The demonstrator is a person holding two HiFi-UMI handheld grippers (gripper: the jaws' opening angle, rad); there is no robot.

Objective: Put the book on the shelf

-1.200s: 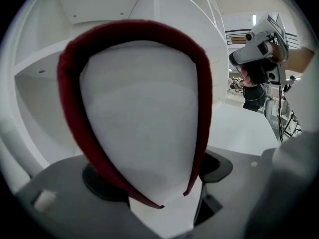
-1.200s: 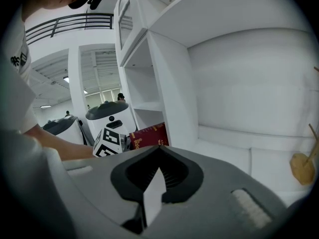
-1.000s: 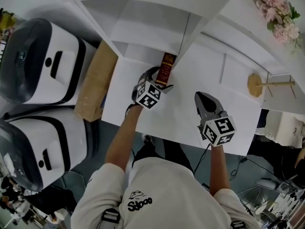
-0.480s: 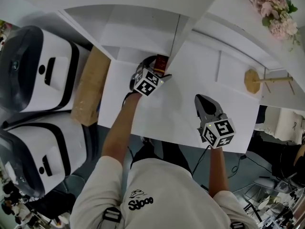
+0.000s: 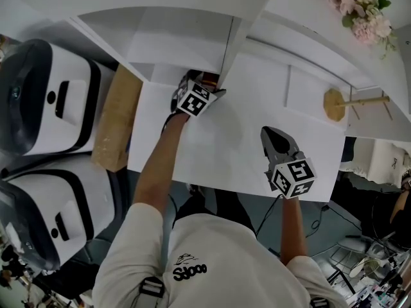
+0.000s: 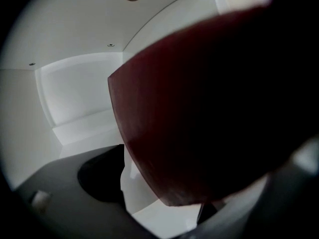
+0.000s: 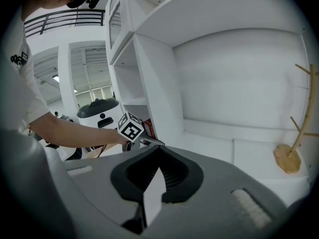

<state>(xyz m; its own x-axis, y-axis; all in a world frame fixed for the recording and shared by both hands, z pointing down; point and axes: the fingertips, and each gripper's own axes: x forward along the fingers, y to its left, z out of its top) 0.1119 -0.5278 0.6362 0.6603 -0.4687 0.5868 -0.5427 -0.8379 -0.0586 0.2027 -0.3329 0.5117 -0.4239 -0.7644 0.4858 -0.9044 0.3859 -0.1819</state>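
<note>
A dark red book (image 5: 209, 79) stands upright at the mouth of the white shelf compartment (image 5: 173, 37), close against its right divider (image 5: 231, 34). My left gripper (image 5: 200, 82) is shut on it, jaws spread wide across it. In the left gripper view the book (image 6: 199, 113) fills the right side, with the compartment's white walls behind it. The right gripper view shows the left gripper (image 7: 142, 136) and a red sliver of the book (image 7: 149, 128). My right gripper (image 5: 275, 140) hangs shut and empty above the white counter (image 5: 237, 146), to the right of the book.
Two white-and-black machines (image 5: 45, 95) stand at the left beside a brown cardboard box (image 5: 115, 117). A wooden peg stand (image 5: 337, 101) sits at the counter's right end. Pink flowers (image 5: 359, 8) rest on top of the shelf unit.
The left gripper has moved forward into the compartment with the book, and less of the book now shows from above. The right gripper has stayed in place.
</note>
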